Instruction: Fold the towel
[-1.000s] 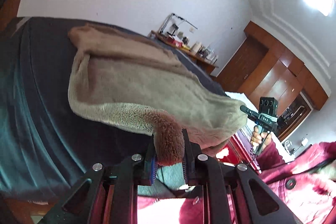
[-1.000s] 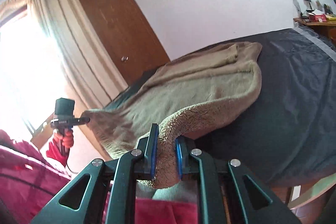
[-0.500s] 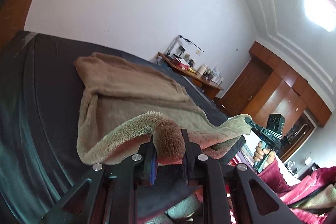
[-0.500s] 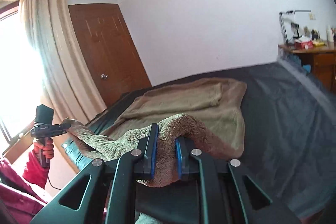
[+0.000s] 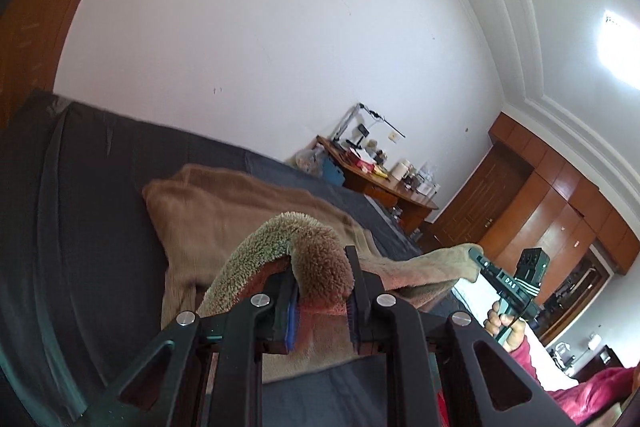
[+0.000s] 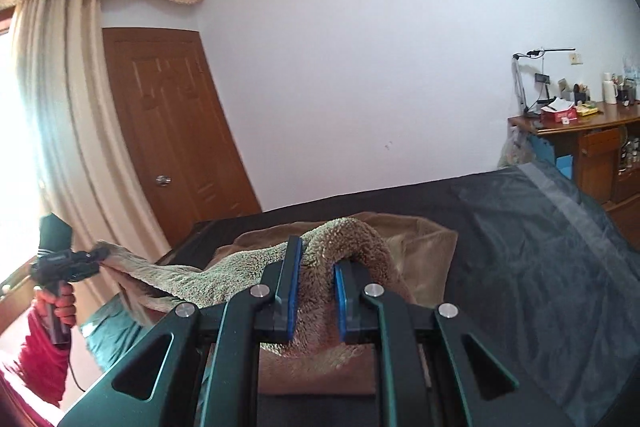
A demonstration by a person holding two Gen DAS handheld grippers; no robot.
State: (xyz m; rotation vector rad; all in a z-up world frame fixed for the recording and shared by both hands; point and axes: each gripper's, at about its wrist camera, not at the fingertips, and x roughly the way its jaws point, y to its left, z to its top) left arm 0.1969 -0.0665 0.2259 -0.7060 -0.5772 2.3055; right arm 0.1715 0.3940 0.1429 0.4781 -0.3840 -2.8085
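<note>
Over the dark grey bed [image 6: 540,267], we hold the fluffy tan fleece towel [image 5: 248,219] by its near edge, left tool [image 5: 322,291] and right tool [image 6: 316,291] each pinching a corner, and should carry both level and forward so edges meet.

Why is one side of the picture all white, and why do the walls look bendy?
Right wrist view: window daylight behind the curtain washes out the left edge. Left wrist view: a ceiling light glares white. Both views: the fisheye lens curves straight walls; the towel stays fairly sharp.
</note>
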